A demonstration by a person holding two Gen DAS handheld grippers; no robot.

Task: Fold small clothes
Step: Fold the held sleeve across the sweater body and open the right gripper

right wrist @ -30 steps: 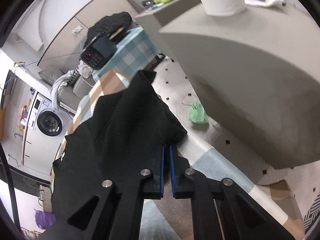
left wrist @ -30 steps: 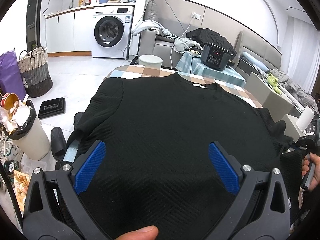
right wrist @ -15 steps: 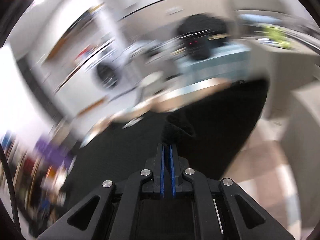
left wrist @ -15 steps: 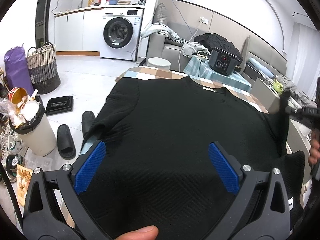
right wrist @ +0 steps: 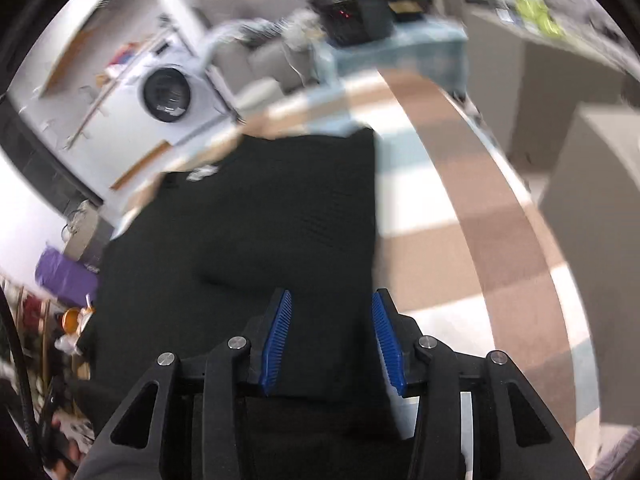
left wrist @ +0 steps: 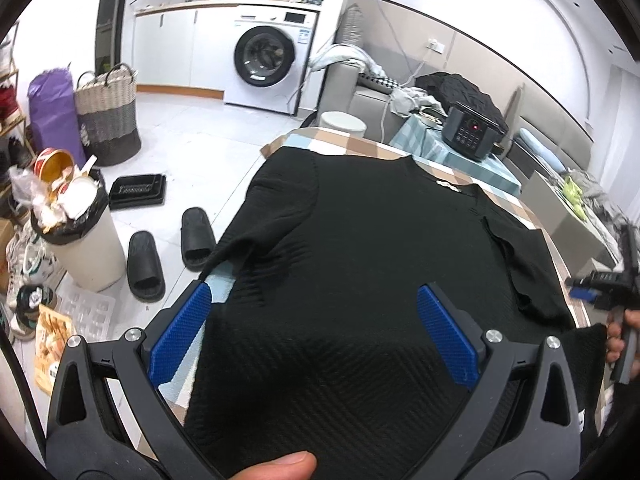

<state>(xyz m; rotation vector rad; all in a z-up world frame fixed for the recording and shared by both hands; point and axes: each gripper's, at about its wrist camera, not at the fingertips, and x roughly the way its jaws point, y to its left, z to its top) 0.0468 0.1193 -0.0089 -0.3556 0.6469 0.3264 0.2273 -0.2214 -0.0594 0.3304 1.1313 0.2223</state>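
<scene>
— Shirt first: where did you have it?

— Your black top (left wrist: 360, 264) lay flat on the checked table (left wrist: 352, 145), neckline toward the far edge. Its left sleeve (left wrist: 280, 208) draped toward the table's left edge; the right sleeve (left wrist: 520, 264) was folded inward onto the body, near the right edge.

— And your left gripper (left wrist: 314, 338)?

— You held it over the hem at the near edge, jaws spread wide, the blue pads (left wrist: 180, 332) apart with only fabric showing between them. Nothing was pinched.

— The right gripper (right wrist: 332, 340)?

— Its jaws stood parted too, above the folded right side of the top. That view was blurred, so I could not tell whether the pads touched the cloth. From the left camera you could see that gripper just off the table's right edge.

— Anything else around?

— A washing machine (left wrist: 266, 56) stood against the far wall, black slippers (left wrist: 146, 264) and an overfull bin (left wrist: 80, 232) on the floor left of the table, and a dark cooker (left wrist: 472, 134) on the small table beyond the far edge.
</scene>
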